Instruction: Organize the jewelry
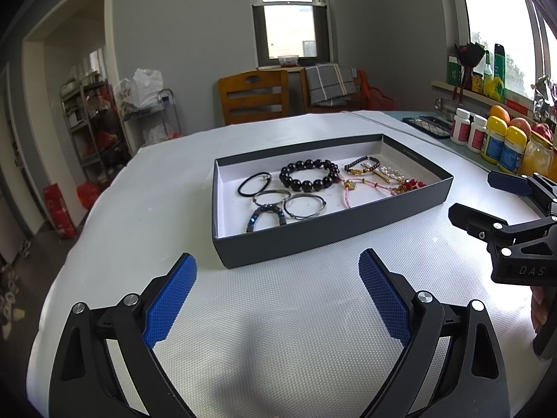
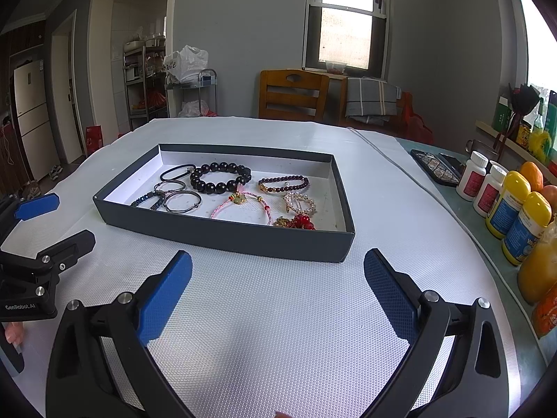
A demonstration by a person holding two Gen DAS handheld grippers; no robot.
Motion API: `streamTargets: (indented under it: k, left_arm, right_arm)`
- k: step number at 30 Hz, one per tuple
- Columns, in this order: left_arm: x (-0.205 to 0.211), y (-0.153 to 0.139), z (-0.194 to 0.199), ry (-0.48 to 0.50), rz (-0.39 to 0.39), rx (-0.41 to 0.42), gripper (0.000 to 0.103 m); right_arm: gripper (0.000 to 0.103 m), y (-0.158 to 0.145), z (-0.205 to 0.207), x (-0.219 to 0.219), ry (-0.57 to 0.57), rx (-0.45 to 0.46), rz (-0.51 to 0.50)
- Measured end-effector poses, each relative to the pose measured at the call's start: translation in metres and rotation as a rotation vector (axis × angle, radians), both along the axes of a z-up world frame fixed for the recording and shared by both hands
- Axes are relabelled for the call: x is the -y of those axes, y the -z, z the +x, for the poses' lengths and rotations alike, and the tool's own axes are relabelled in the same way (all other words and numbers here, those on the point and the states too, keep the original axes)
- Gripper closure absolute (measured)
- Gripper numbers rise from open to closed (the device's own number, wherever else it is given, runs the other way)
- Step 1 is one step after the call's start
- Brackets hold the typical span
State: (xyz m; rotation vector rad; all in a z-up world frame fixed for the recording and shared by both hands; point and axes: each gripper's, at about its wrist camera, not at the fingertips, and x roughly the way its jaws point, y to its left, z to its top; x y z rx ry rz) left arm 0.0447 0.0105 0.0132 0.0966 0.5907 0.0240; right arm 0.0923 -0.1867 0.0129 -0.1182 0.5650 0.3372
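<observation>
A shallow dark grey box (image 1: 313, 237) (image 2: 222, 235) with a white floor sits on the white textured mat. In it lie a black bead bracelet (image 1: 309, 174) (image 2: 220, 176), a black hair tie (image 1: 254, 184), two silver bangles (image 1: 305, 206) (image 2: 182, 201), a blue beaded bracelet (image 1: 266, 217), a dark red bead bracelet (image 2: 283, 183), a pink cord bracelet (image 2: 240, 205), a pearl hair clip (image 2: 300, 202) and red beads (image 2: 303, 222). My left gripper (image 1: 277, 292) is open and empty, in front of the box. My right gripper (image 2: 277, 291) is open and empty, also in front of the box; it shows at the right of the left wrist view (image 1: 473, 196).
Bottles and jars (image 2: 504, 205) and fruit (image 2: 532, 174) line the table's right edge, with a dark tray (image 2: 435, 167) behind them. Wooden chairs (image 2: 292, 95) stand at the far side. A grey cable (image 2: 400, 170) runs across the mat on the right.
</observation>
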Motion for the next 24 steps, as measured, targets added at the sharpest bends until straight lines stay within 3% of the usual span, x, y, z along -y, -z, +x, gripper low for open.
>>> streamTargets:
  k: [24]
  left_arm:
    - [0.0004,0.0008,0.0000,0.004,-0.007,-0.002,0.007]
  right_arm:
    - [0.006,0.0003,0.0000,0.0002,0.001,-0.002,-0.002]
